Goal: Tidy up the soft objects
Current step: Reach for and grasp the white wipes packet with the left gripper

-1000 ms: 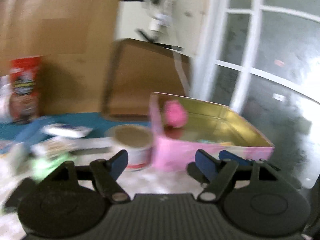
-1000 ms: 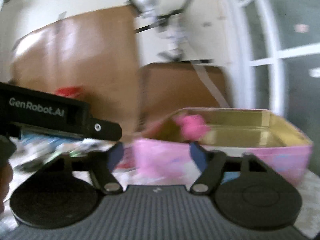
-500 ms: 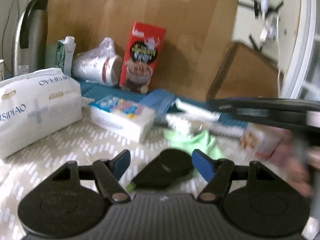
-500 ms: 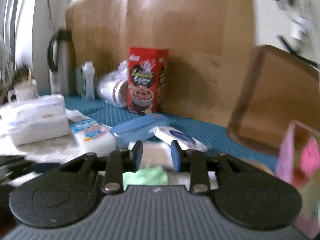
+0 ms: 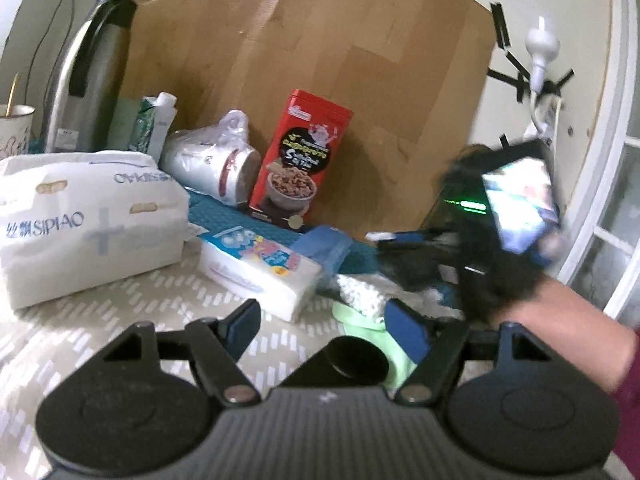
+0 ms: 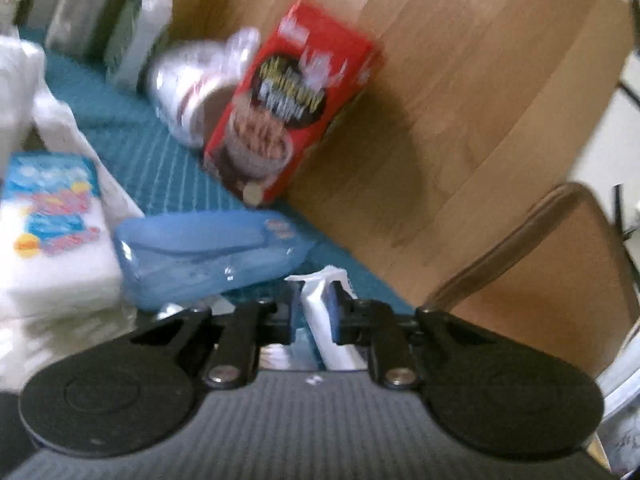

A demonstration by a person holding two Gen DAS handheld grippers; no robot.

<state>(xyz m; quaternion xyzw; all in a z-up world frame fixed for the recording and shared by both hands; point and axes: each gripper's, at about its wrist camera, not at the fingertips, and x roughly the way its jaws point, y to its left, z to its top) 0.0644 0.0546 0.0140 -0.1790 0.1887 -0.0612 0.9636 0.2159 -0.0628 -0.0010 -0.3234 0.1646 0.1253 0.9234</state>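
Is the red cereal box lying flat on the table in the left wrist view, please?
No, the red cereal box stands upright on its base against the brown cardboard sheet.

Two matte black handheld grippers with blue finger pads

The left gripper (image 5: 322, 322) has a ribbed grey-black body, two round black discs, silver pivot screws on angled black linkage arms, and blue pads. The right gripper (image 6: 314, 312) is built alike; seen from the left, it carries a lit screen and a green indicator light. A dark maroon sleeve (image 5: 628, 396) shows at the edge.
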